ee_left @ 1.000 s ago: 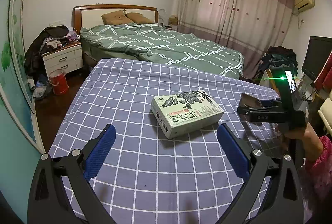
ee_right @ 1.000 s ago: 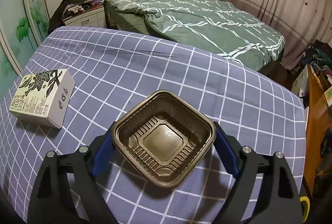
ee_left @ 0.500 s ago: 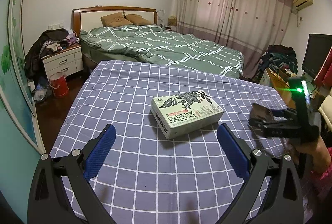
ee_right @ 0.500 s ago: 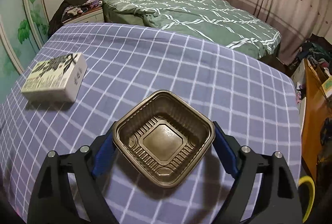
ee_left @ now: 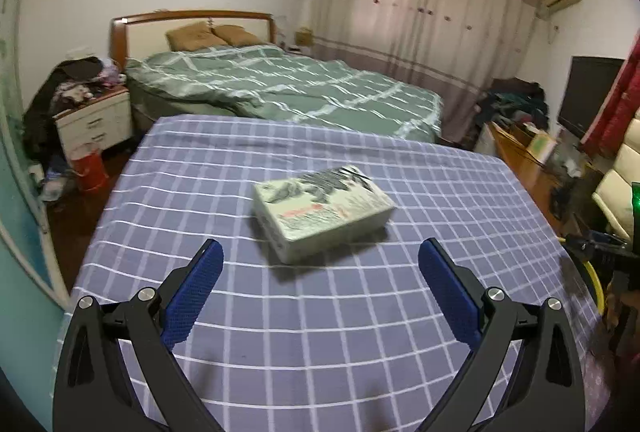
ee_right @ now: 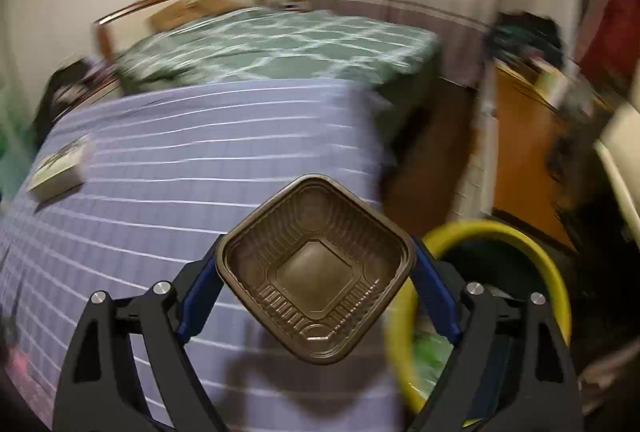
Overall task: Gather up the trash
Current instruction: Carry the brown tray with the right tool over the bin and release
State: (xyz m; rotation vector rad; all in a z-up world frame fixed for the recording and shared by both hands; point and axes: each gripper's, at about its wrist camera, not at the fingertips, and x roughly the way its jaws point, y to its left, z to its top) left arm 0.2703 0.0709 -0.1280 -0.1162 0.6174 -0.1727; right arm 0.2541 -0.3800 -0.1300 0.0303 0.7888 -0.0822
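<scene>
My right gripper [ee_right: 316, 272] is shut on a brown plastic tray [ee_right: 316, 268], held over the table's right edge beside a yellow-rimmed bin [ee_right: 520, 244]. A white and green printed box [ee_left: 322, 210] lies on the blue checked tablecloth [ee_left: 280, 312]; it also shows far left in the right wrist view [ee_right: 60, 168]. My left gripper [ee_left: 320, 272] is open and empty, just short of the box. The right gripper [ee_left: 600, 252] shows at the far right edge of the left wrist view.
A green bed [ee_left: 280, 88] stands behind the table. A white nightstand [ee_left: 94, 120] and a red bucket [ee_left: 90, 168] are at the left. A TV [ee_left: 588, 96] and clutter fill the right side. The bin holds something green [ee_right: 432, 352].
My right gripper has swung right with the brown tray, from over the tablecloth to the table's edge by the yellow bin. The left gripper has barely moved.
</scene>
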